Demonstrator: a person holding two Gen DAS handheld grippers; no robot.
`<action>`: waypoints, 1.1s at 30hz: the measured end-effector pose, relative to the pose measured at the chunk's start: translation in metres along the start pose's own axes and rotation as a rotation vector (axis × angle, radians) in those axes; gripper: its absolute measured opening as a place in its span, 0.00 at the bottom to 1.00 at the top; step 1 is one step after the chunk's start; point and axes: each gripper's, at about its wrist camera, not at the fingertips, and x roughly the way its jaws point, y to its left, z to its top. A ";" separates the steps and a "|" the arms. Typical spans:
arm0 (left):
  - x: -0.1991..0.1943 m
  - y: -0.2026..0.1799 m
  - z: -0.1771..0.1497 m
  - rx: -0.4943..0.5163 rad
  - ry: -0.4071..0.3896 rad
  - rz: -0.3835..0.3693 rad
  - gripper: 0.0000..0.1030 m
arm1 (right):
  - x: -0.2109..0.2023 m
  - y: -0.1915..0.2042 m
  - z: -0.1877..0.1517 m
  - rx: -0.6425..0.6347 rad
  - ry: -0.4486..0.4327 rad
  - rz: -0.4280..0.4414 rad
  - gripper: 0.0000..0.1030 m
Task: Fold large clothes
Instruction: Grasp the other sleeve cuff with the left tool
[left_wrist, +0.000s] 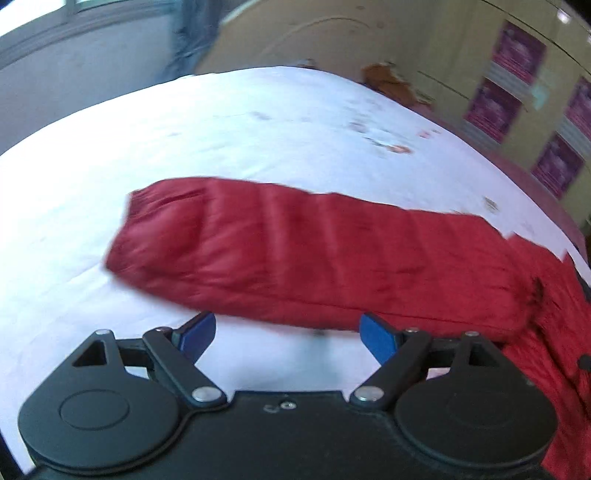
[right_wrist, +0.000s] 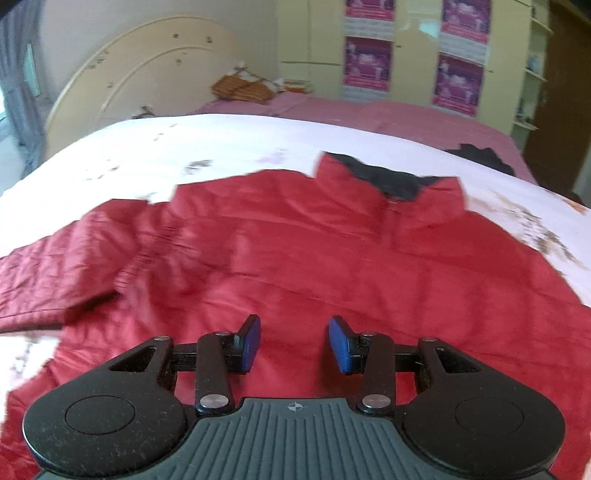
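We list one red quilted jacket (right_wrist: 295, 251), puffy sleeve (left_wrist: 295, 258) outstretched on white floral bedsheet (left_wrist: 221, 129); left gripper (left_wrist: 288, 336) and right gripper (right_wrist: 294, 343) gape empty.

Right gripper (right_wrist: 294, 341) gapes empty over red jacket (right_wrist: 295, 251).

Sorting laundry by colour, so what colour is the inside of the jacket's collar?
Black, against the red jacket; the collar lining shows best in the right wrist view.
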 end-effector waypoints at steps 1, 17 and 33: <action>0.000 0.008 0.000 -0.021 -0.004 0.008 0.82 | 0.002 0.006 0.001 -0.002 -0.001 0.015 0.40; 0.040 0.065 0.015 -0.307 -0.154 -0.030 0.57 | 0.031 0.028 0.001 -0.020 0.033 0.009 0.40; -0.025 -0.037 0.051 0.035 -0.338 -0.315 0.12 | 0.028 0.014 0.004 0.059 0.026 0.024 0.40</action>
